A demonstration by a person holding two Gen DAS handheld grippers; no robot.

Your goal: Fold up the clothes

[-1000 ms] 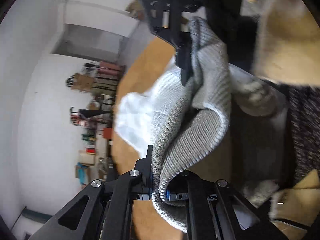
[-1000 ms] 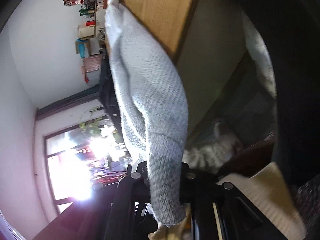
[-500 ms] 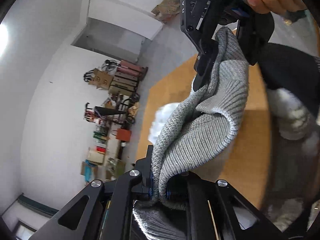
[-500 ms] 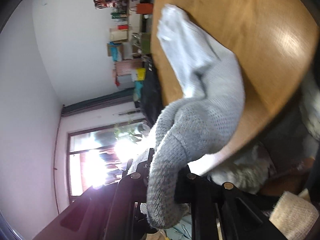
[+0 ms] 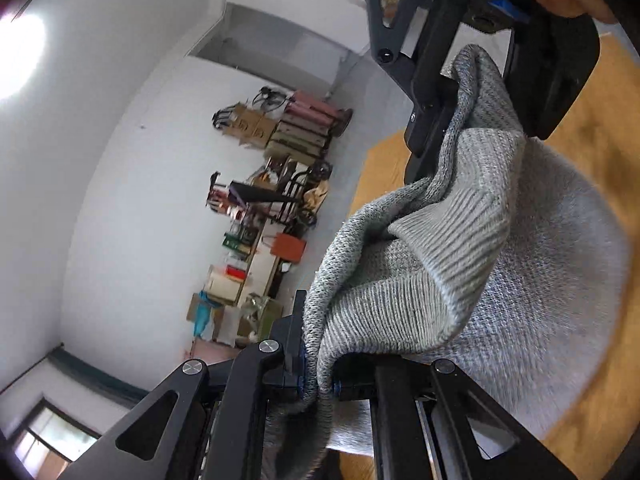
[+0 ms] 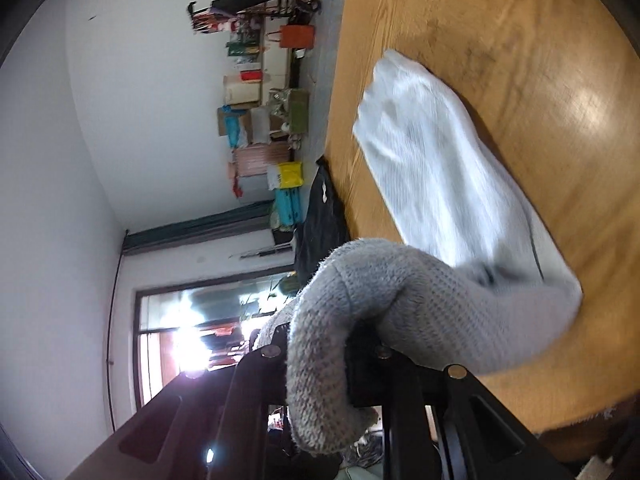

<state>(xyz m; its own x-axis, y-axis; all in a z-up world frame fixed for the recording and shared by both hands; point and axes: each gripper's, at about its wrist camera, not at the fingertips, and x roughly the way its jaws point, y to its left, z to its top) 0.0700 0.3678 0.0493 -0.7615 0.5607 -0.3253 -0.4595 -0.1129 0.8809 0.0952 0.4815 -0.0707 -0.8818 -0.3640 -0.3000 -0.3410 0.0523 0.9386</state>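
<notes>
No text, label, brand or number is showing clearly enough to read in either view. The cardboard boxes (image 5: 248, 126) stacked against the far wall are carrying dark round marks, too small and blurred to make out. A small white mark is showing on the black item (image 6: 323, 196) beside the desk (image 6: 500, 32), but its shape cannot be resolved into letters.

close wrist views, shared wooden table (image 6: 520, 40)
</notes>
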